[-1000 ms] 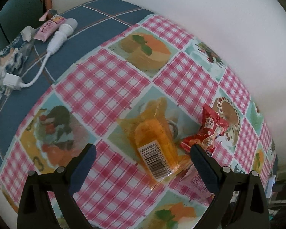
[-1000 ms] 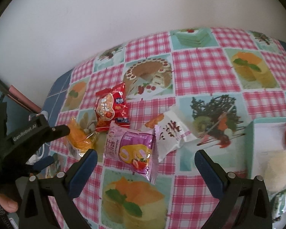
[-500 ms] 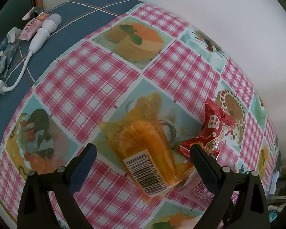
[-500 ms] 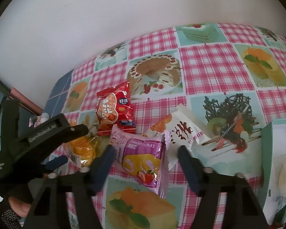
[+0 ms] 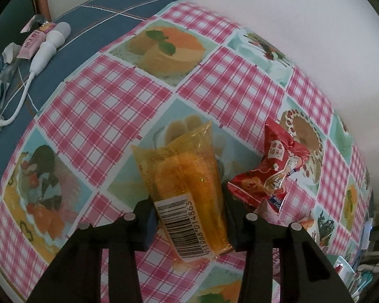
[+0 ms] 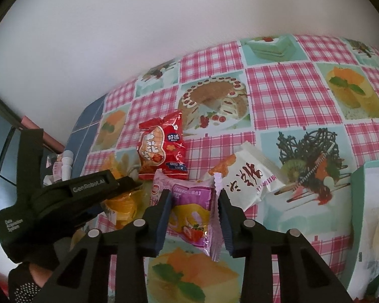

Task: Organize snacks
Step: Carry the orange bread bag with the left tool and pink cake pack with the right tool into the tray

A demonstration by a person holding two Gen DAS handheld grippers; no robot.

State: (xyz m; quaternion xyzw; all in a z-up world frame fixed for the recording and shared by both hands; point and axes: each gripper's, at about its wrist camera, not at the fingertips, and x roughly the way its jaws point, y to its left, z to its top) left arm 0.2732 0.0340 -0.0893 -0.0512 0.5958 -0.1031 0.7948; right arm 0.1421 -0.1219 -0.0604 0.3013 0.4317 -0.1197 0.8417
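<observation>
Bench (image 6: 278,96): a checked cloth printed with cakes covers most of it; bare blue top shows along your left edge.
Charger (image 5: 48,45): white, with its cable, on the blue strip near the far left corner, beside a pink sachet (image 5: 32,43).
Left claw (image 5: 189,217): your jaws are closing with the orange pack (image 5: 187,176) between them; both pads lie against its sides at the barcode end. In the right wrist view this claw (image 6: 128,189) reaches in from the left over the same pack (image 6: 123,204).
Orange pack: clear wrapper, lying flat on the cloth towards the left edge, barcode end nearest you.
Red pack (image 6: 161,146): just right of the orange one and further back, propped up at one end in the left wrist view (image 5: 273,169).
Right claw (image 6: 193,217): your jaws are closing around the pink pack (image 6: 189,214), pads at its two sides; I cannot tell how firmly they press.
Pink pack: flat on the cloth, just in front of the red one.
White pack (image 6: 250,174): just right of the pink one, touching its top corner.
Tray (image 6: 358,202): teal rim at the bench's right edge, pale wrapped items inside.
</observation>
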